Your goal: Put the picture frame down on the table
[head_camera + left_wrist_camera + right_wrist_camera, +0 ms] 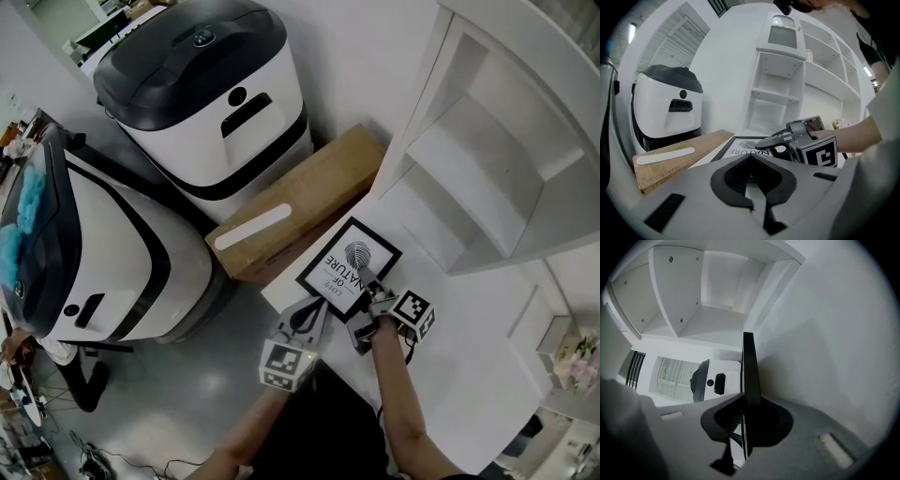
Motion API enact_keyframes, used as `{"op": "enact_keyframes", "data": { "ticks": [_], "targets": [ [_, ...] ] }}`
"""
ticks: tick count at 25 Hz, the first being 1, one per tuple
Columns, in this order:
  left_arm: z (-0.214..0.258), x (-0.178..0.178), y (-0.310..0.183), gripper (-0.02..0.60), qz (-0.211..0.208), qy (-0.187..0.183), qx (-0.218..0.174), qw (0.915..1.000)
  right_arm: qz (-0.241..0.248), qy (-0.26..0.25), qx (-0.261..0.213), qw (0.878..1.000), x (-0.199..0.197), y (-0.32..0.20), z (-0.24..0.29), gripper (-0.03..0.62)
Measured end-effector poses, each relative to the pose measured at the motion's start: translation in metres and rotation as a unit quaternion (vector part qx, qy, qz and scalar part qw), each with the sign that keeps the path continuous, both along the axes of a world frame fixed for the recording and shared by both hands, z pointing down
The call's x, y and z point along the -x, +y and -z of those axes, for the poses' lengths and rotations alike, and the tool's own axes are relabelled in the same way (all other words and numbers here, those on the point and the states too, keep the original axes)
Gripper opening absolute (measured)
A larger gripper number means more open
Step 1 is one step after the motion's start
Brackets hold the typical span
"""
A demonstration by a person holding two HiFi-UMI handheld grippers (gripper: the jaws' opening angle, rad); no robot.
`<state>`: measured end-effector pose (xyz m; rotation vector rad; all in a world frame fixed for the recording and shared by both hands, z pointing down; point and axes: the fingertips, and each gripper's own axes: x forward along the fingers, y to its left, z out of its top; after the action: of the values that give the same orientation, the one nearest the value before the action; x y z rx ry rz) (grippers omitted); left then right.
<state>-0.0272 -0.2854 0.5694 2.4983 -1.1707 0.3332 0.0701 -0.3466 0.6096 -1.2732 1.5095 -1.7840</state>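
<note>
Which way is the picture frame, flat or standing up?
Flat. The head view shows the picture frame lying face up on the white table.

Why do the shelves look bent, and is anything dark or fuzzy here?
Head view: the wide lens bows the white shelves; light is even and sharp. Left gripper view: fisheye with black corners, the left claw close and soft. Right gripper view: dimmer, the picture frame a dark edge-on strip.
</note>
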Motion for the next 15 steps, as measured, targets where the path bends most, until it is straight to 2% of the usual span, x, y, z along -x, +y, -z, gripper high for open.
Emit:
{"op": "enact_keyframes", "data": {
  "ticks": [15],
  "targets": [
    [-0.0006,0.0039,0.0003,0.011,0.005,0.002,-0.001,1.0,0.003,0.028,0.013,1.0,-0.0018,0.0,-0.0034,0.069]
  ]
}}
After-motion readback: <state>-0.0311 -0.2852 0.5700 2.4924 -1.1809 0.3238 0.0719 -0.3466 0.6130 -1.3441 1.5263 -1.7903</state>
